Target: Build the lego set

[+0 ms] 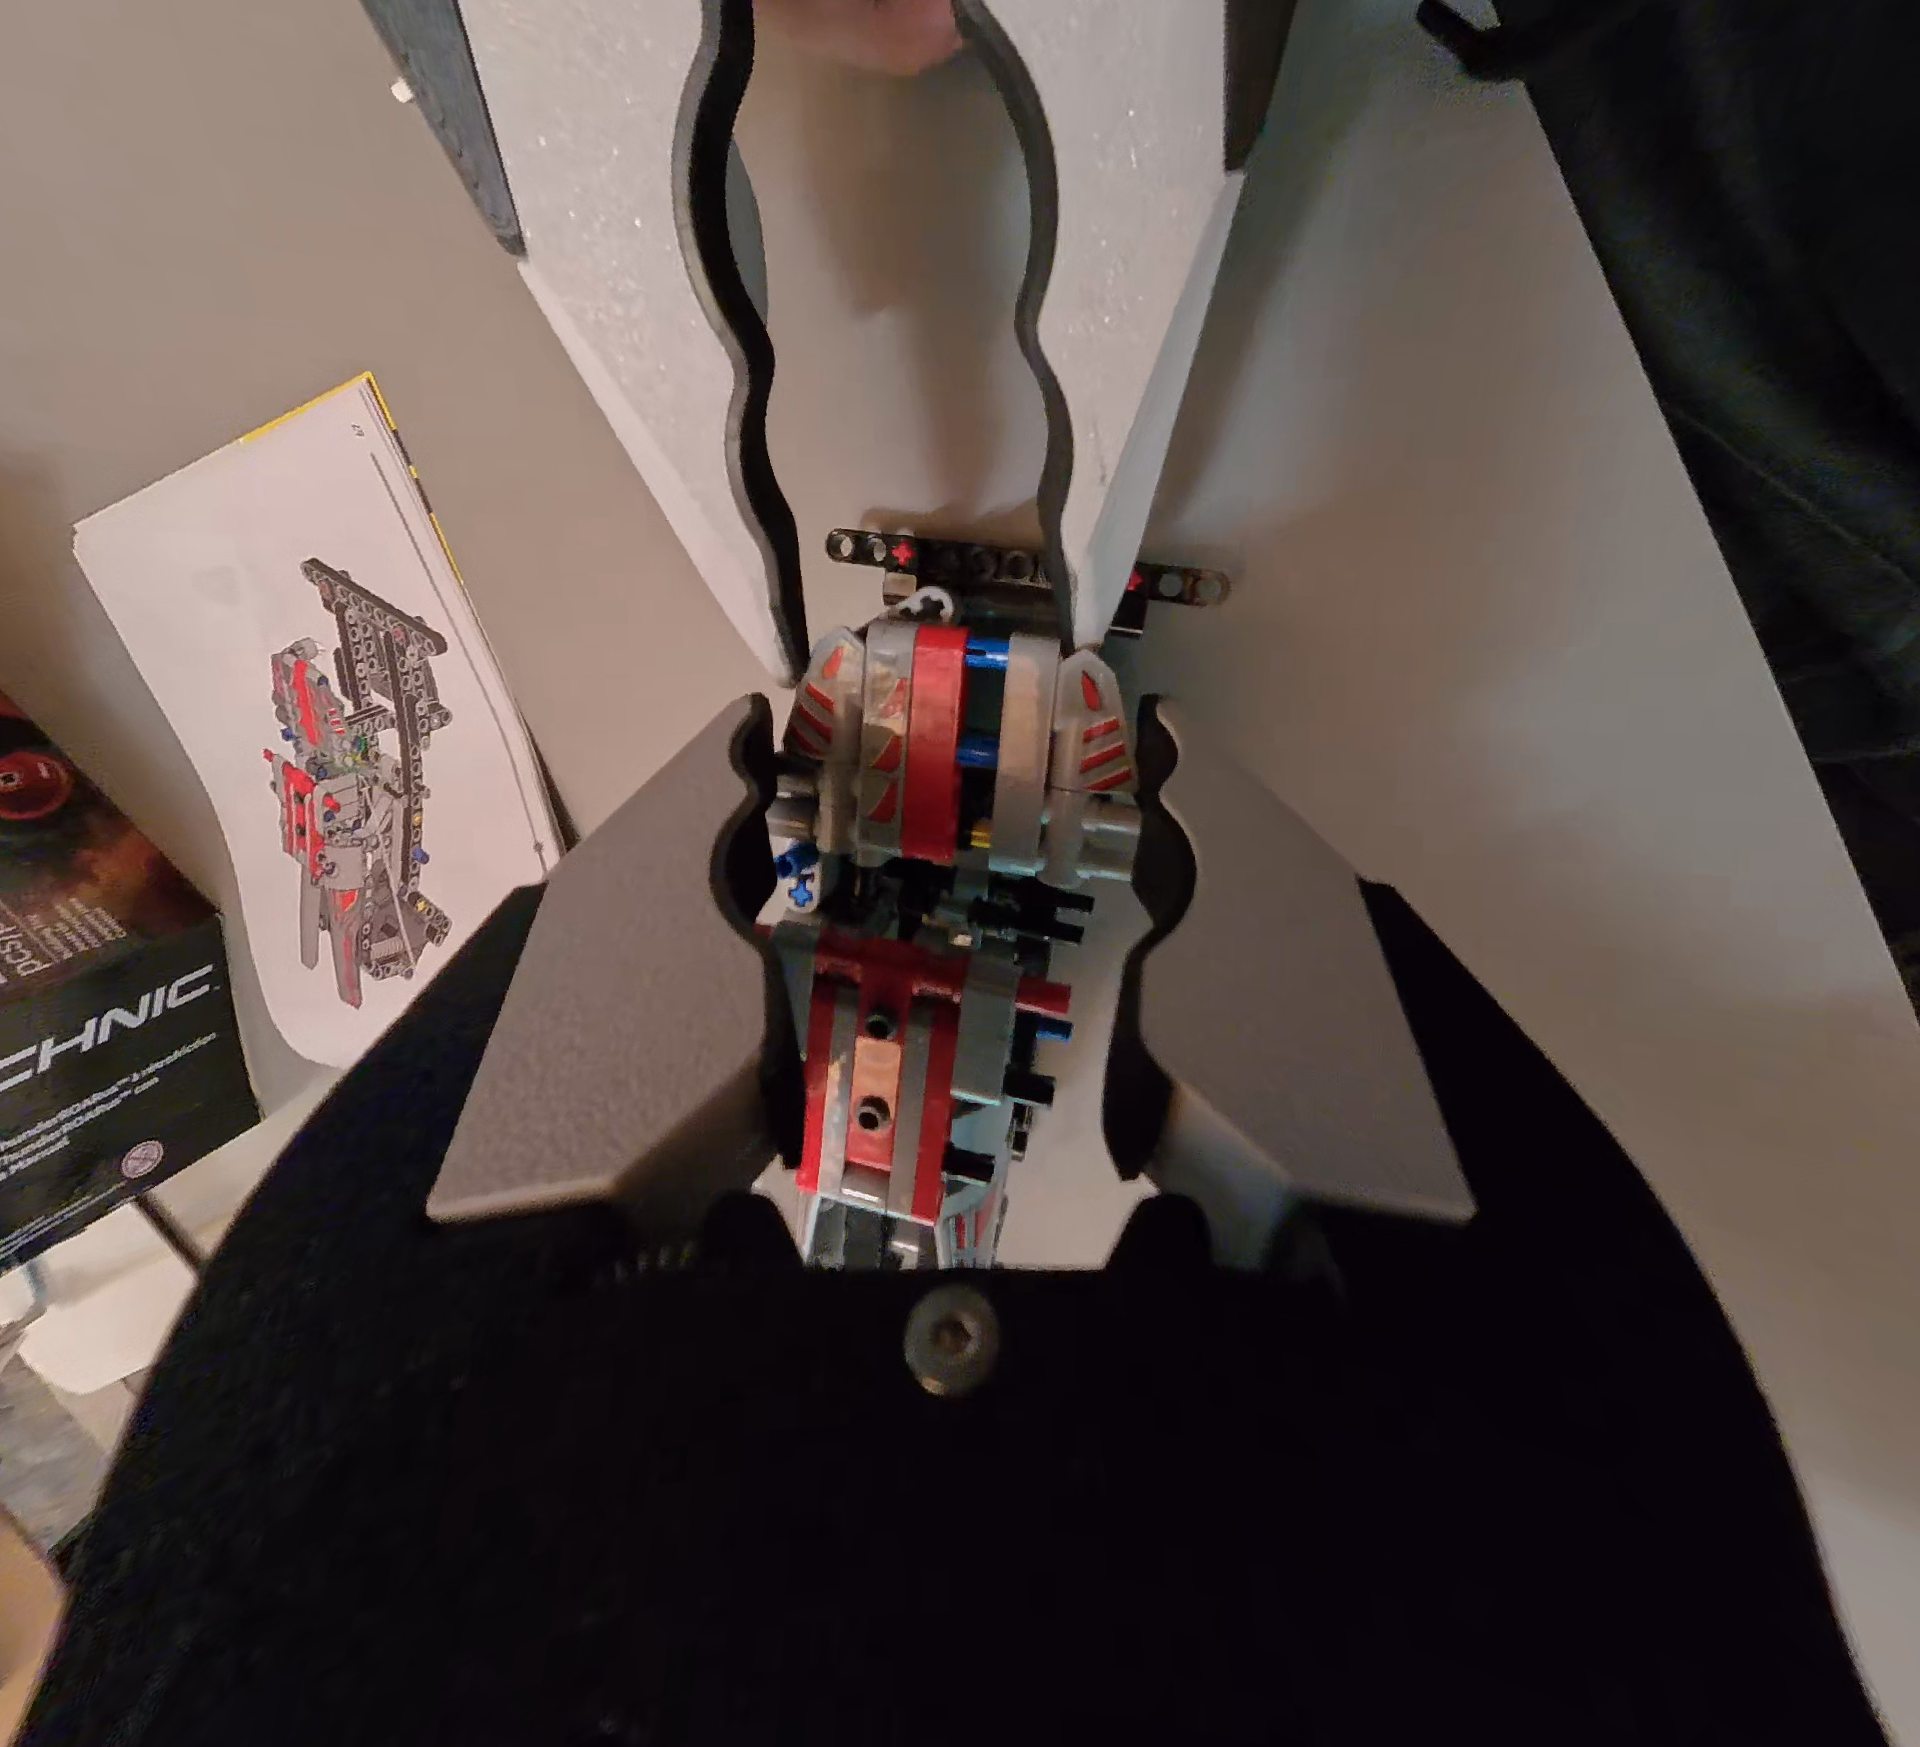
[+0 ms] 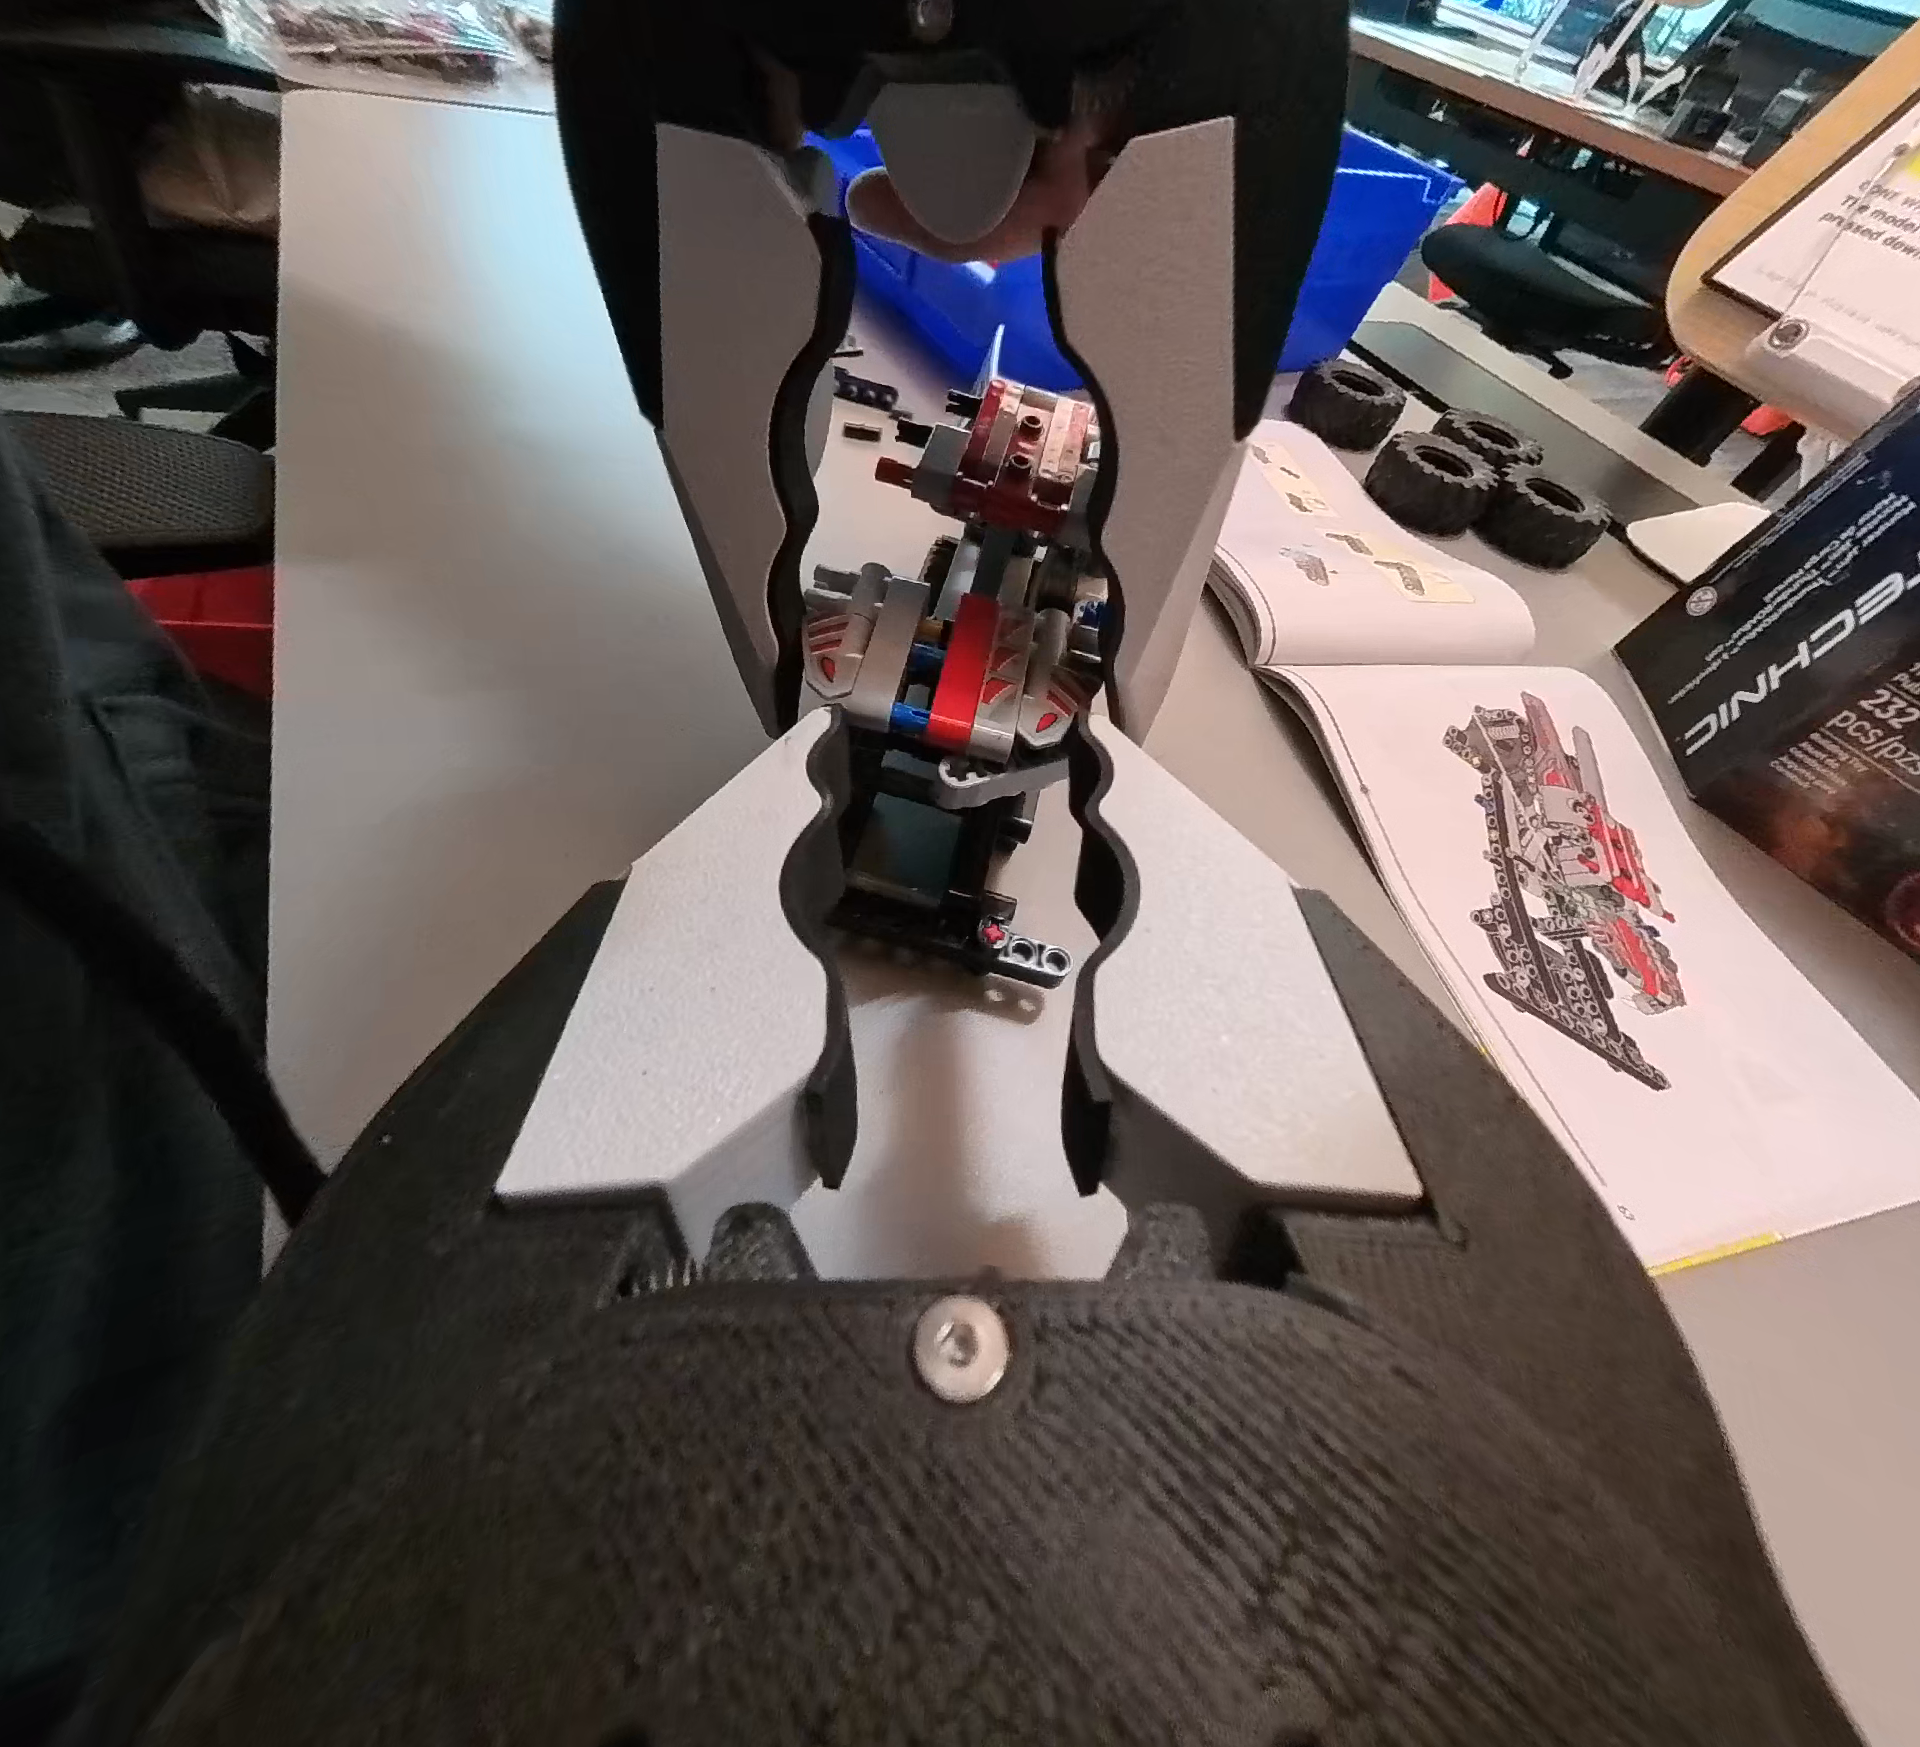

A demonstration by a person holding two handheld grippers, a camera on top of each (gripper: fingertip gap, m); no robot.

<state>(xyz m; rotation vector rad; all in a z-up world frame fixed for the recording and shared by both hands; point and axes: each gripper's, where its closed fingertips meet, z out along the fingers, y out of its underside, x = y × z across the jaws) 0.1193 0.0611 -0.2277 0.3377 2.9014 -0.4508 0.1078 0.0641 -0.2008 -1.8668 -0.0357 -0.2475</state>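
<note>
A half-built lego model [image 1: 935,762] of red, grey and black parts sits between both grippers over the white table [image 1: 1455,658]. My left gripper [image 1: 951,710] comes from below in the left wrist view, with its black pads pressed on the model's sides. My right gripper [image 2: 956,731] faces it from the other end, and its fingertips [image 1: 1075,637] touch the model's grey-red side panels. The model [image 2: 956,658] has a black frame end with a grey holed beam [image 2: 1029,954] lying inside the right gripper's fingers. A hand shows behind each gripper.
An open instruction booklet [image 2: 1558,866] lies to the right, also seen in the left wrist view [image 1: 343,762]. A dark set box [image 2: 1818,710], several black tyres [image 2: 1455,471], a blue bin [image 2: 1351,243] and loose black pieces [image 2: 873,393] stand beyond. Only a small space, under 4 cm, lies between the two pairs of fingers.
</note>
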